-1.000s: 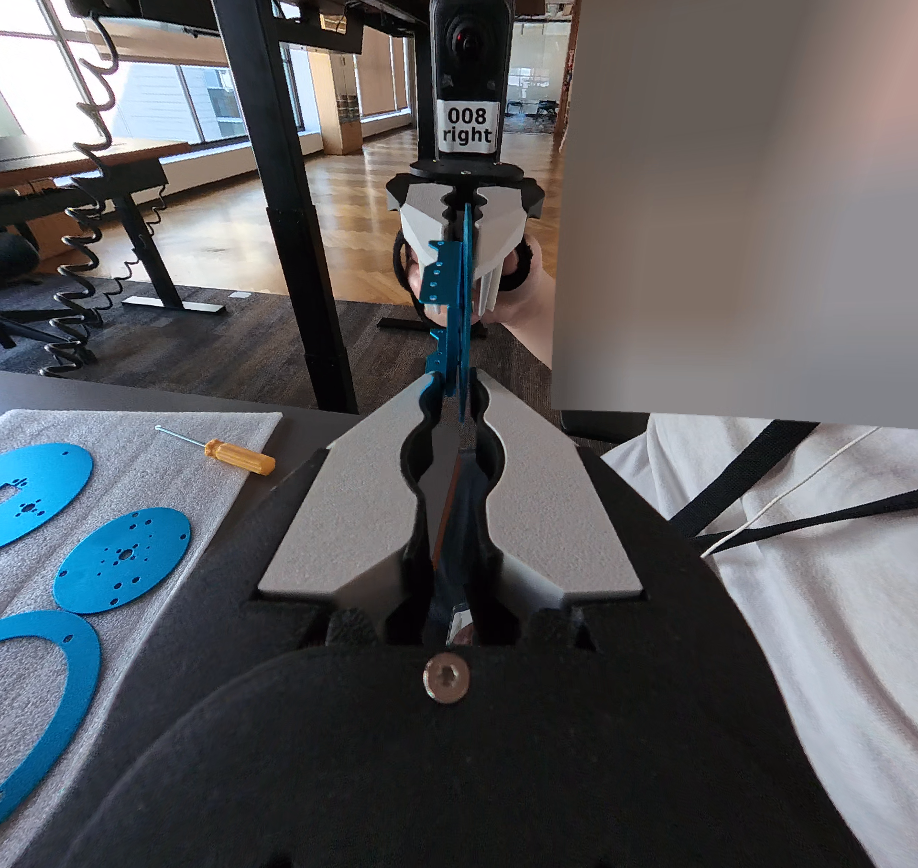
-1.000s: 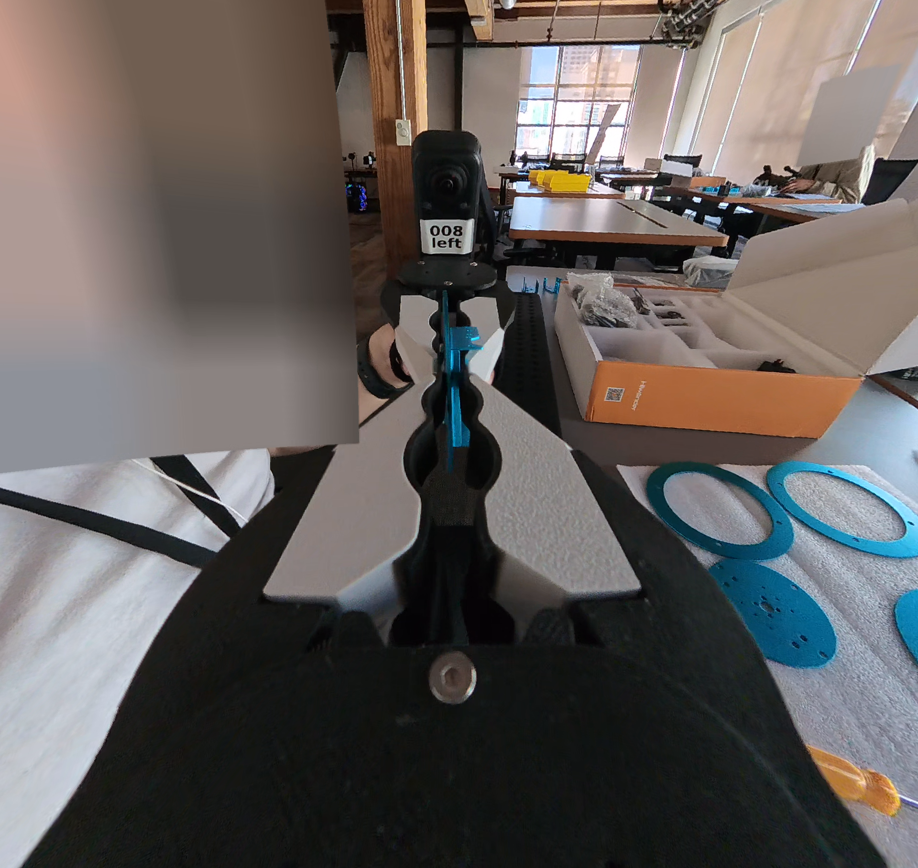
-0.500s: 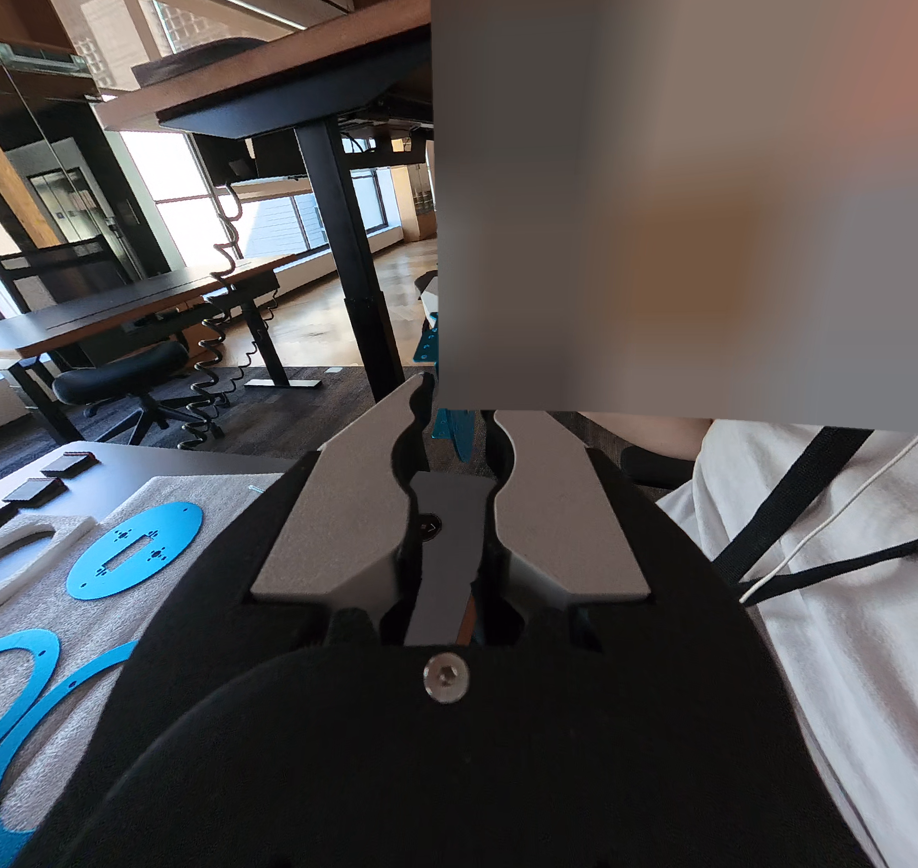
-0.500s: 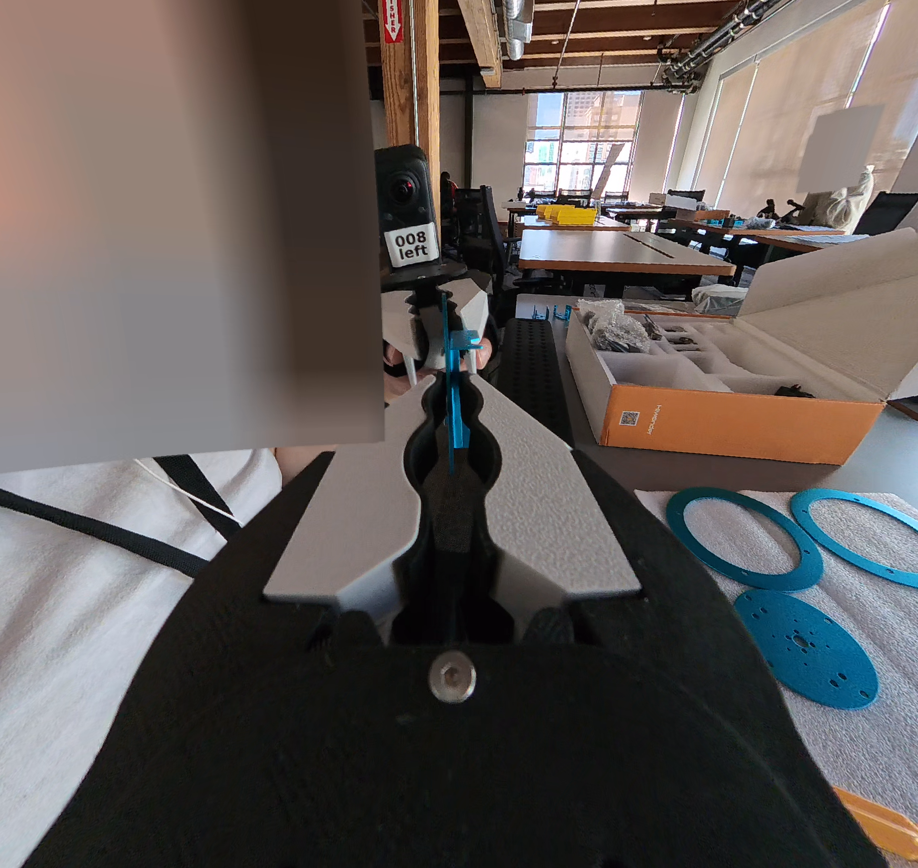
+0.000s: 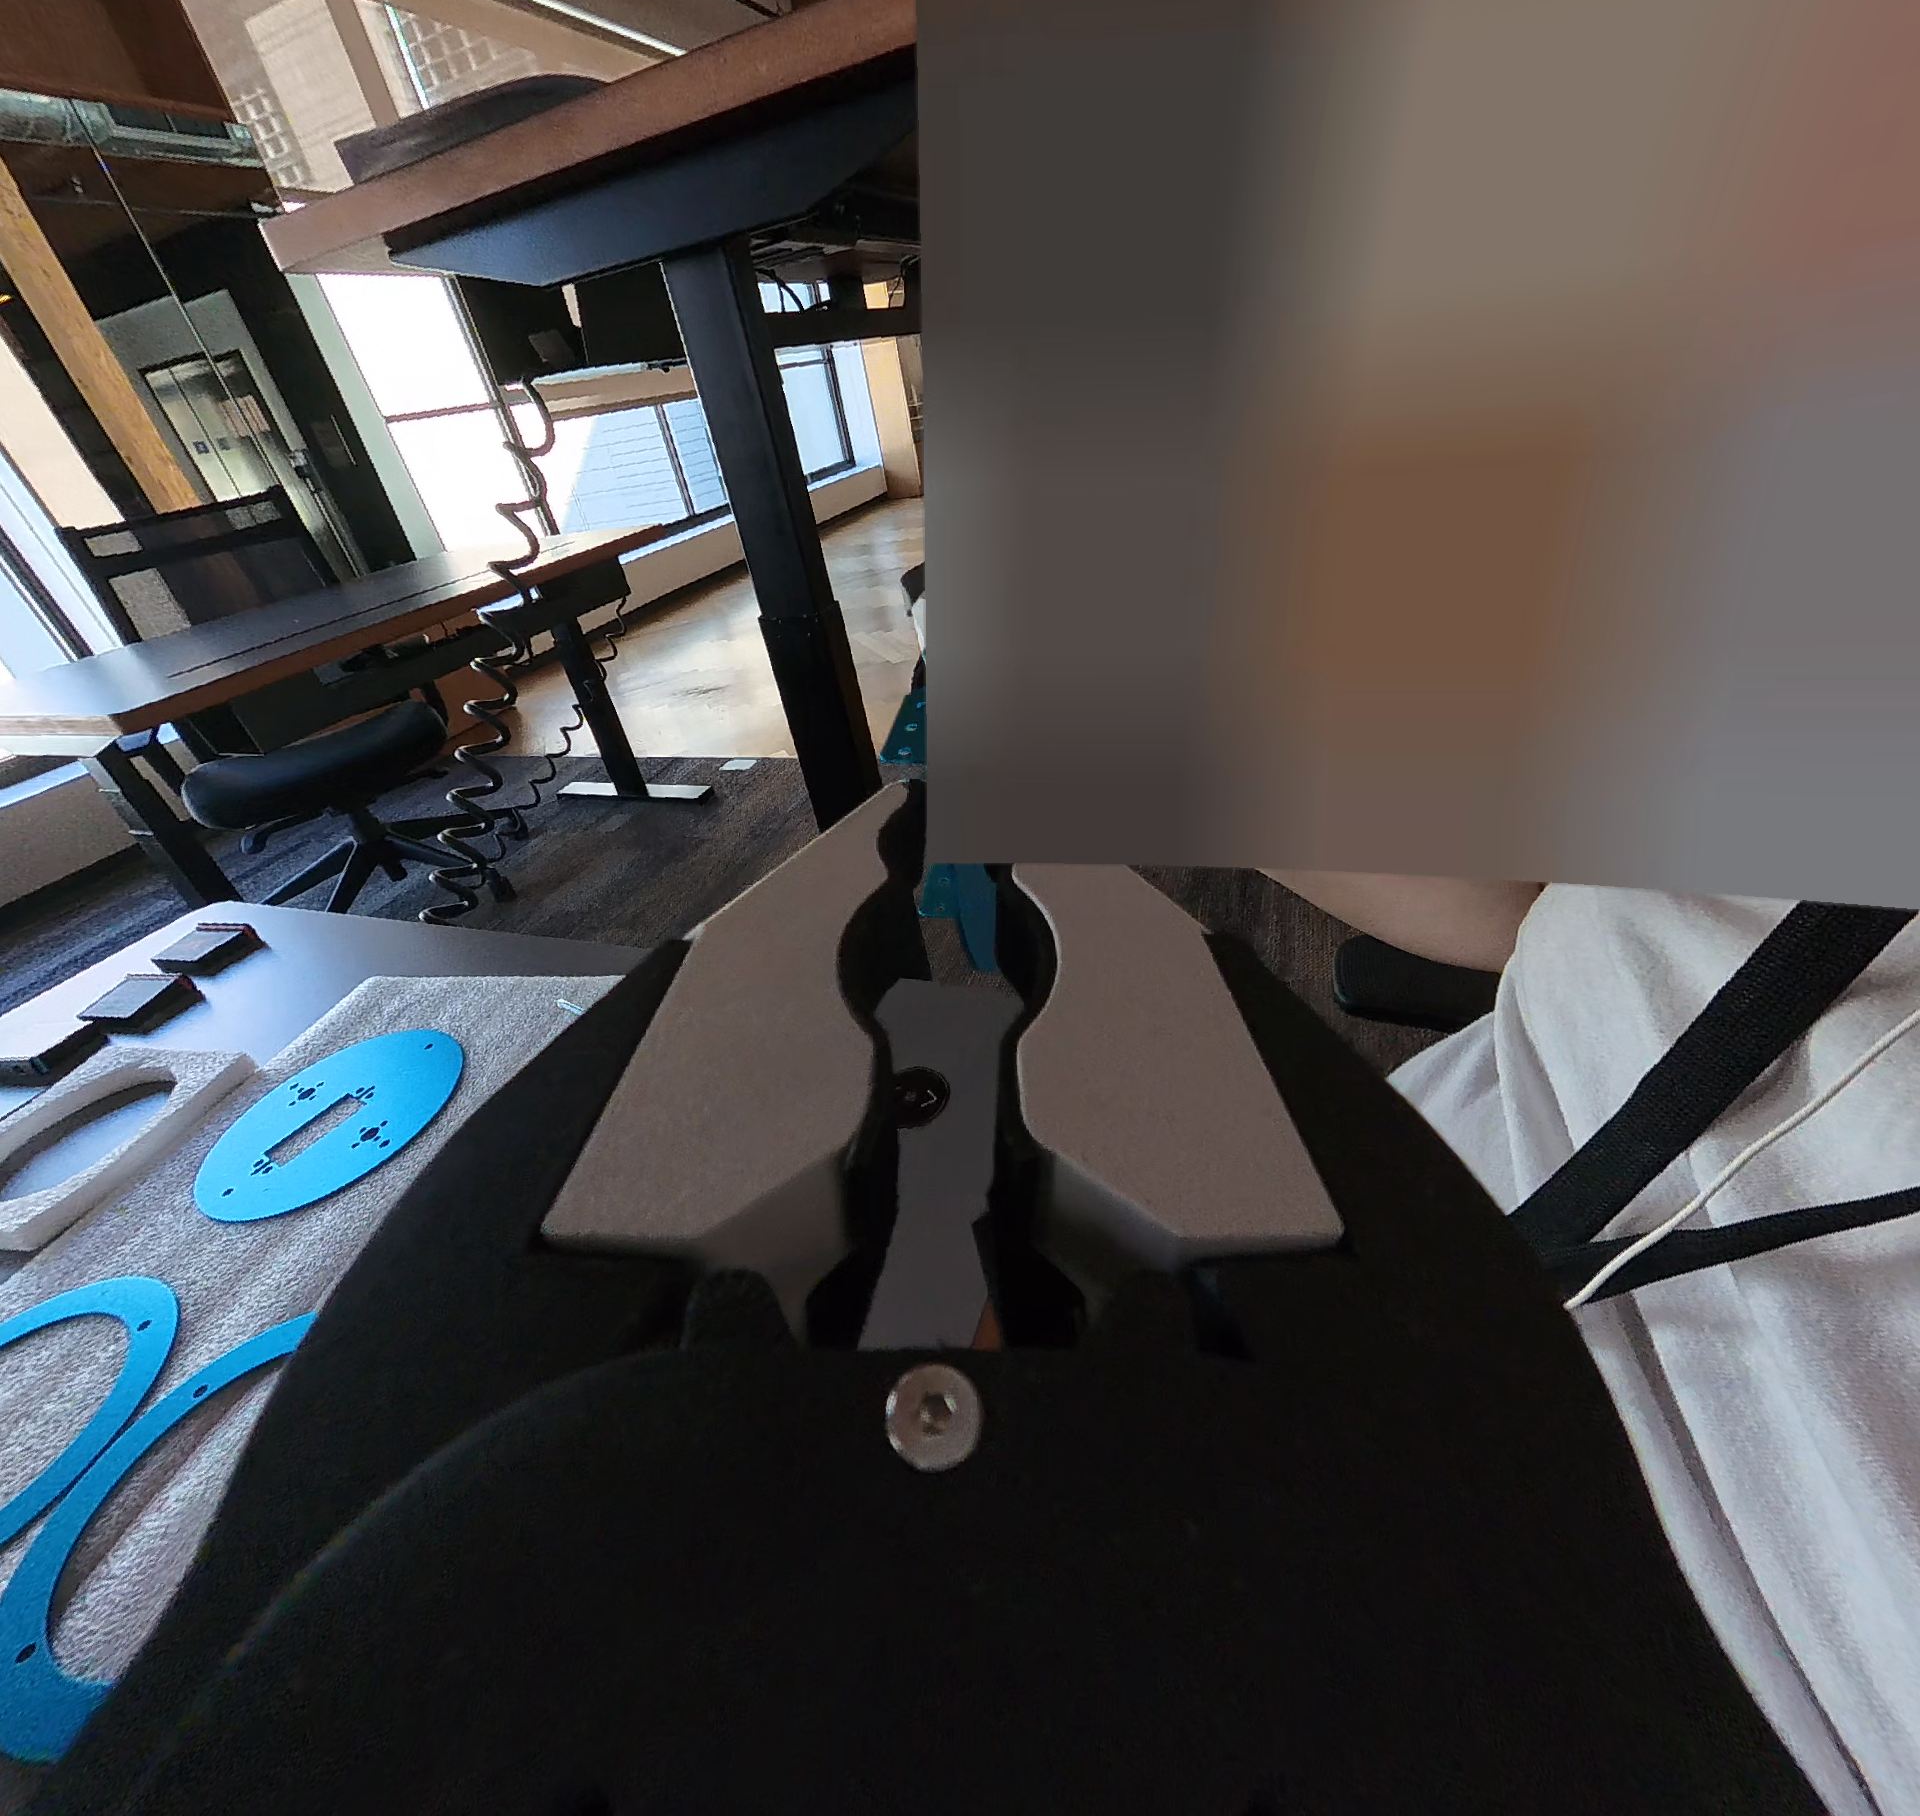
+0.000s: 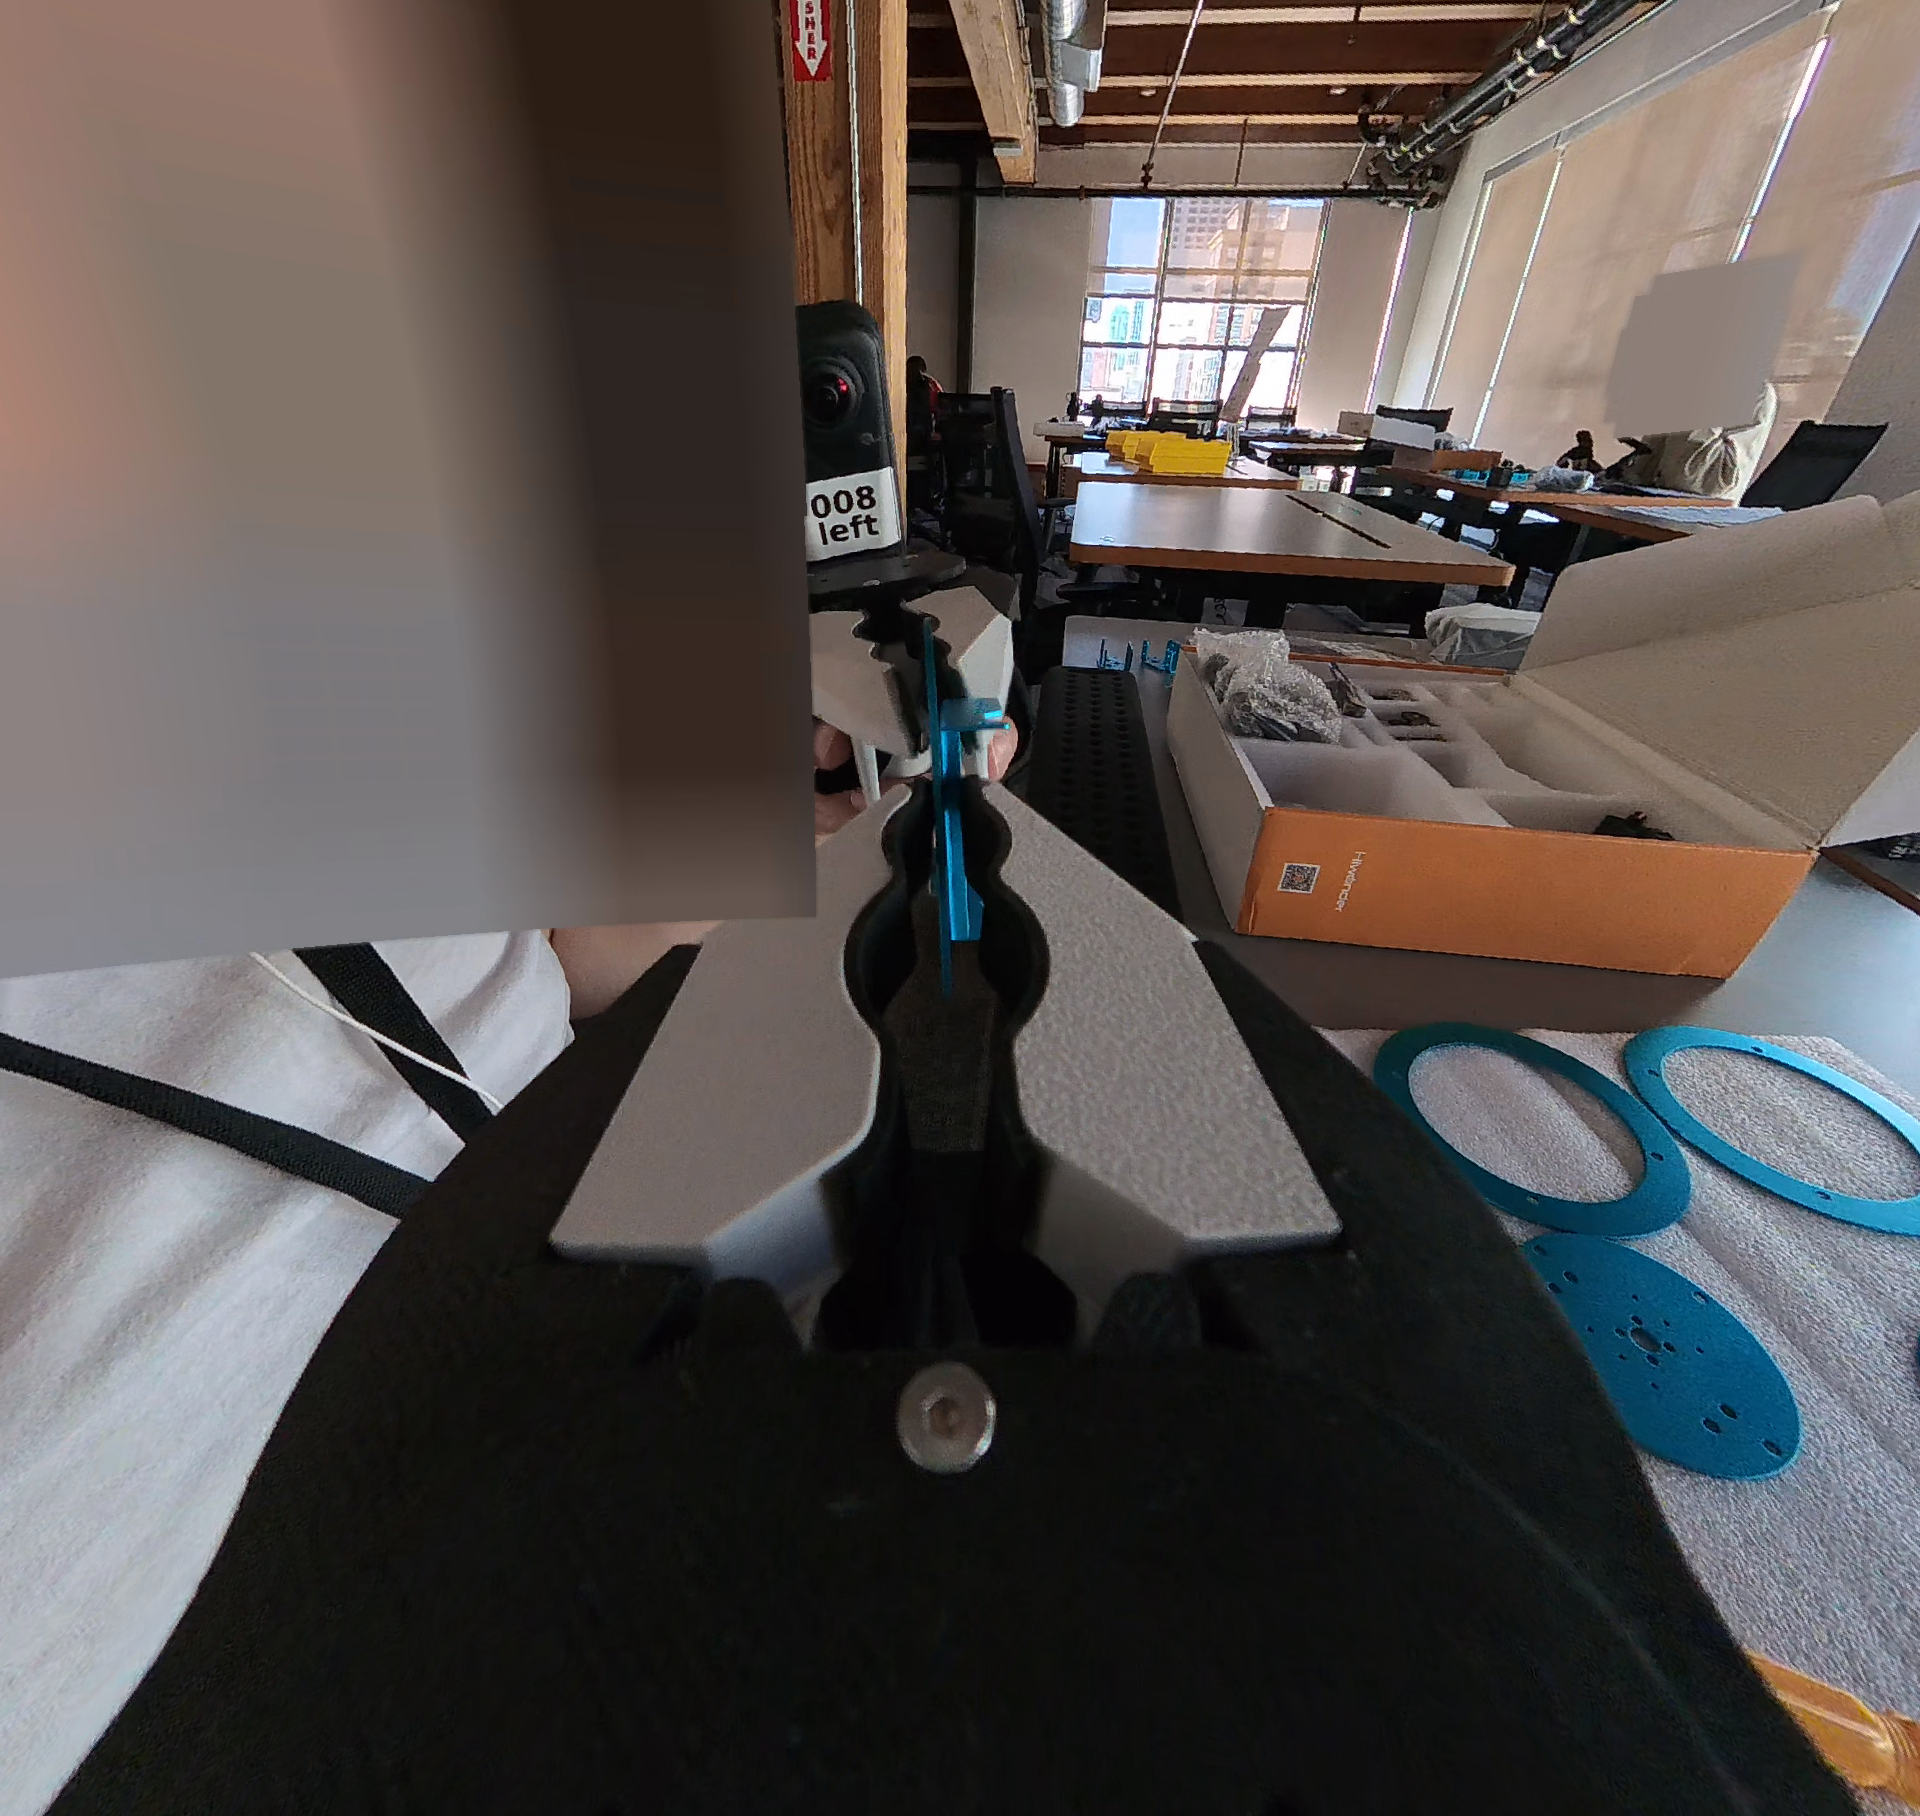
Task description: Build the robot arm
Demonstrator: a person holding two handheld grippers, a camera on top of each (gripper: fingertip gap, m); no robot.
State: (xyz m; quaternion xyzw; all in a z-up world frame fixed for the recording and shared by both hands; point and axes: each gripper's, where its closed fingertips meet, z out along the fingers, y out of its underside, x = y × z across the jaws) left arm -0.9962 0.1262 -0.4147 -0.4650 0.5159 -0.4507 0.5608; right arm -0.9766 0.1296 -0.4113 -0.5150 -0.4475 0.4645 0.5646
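The right wrist view shows the right gripper (image 6: 951,810) clamped on a thin blue plate (image 6: 951,862) held edge-on, a small bracket at its far end, with the left gripper (image 6: 920,701) seemingly gripping that end too. In the left view, the left gripper's (image 5: 951,857) fingers stand narrowly apart; the plate (image 5: 961,899) is mostly hidden behind a blur patch.

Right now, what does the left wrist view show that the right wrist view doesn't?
Only the left wrist view shows the blue oval plate with a rectangular slot, small black blocks and a black stool. Only the right wrist view shows the open orange box, a blue perforated disc and the left gripper. Both show blue rings on grey cloth and the blue bracket.
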